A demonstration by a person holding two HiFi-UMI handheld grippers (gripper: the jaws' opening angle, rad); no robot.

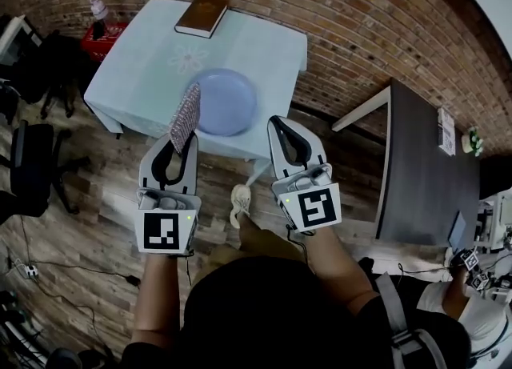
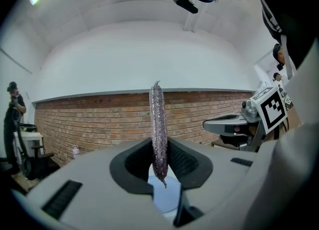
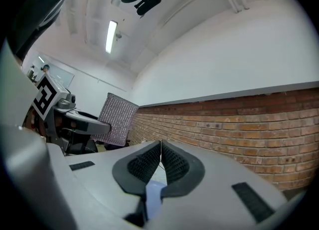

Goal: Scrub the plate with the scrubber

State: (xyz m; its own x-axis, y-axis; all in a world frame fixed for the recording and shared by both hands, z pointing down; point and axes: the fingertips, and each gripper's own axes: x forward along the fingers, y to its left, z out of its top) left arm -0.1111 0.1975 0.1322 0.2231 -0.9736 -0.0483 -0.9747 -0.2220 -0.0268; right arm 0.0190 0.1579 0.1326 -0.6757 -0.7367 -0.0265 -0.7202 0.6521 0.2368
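Observation:
A pale blue plate (image 1: 226, 102) lies near the front edge of the small table (image 1: 144, 71) with the light blue cloth. My left gripper (image 1: 182, 142) is shut on a flat, glittery purple scrubber (image 1: 185, 116), which stands upright on edge over the plate's left side. In the left gripper view the scrubber (image 2: 158, 129) rises thin between the jaws. My right gripper (image 1: 279, 126) hangs just right of the plate, above the table's front edge, shut with nothing in it; its jaws meet in the right gripper view (image 3: 160, 150), where the scrubber (image 3: 117, 120) shows at left.
A brown book (image 1: 202, 14) lies at the table's far edge. A dark desk (image 1: 420, 167) stands to the right, black chairs (image 1: 32, 163) to the left. A red crate with a bottle (image 1: 102, 33) sits by the brick wall. The floor is wood.

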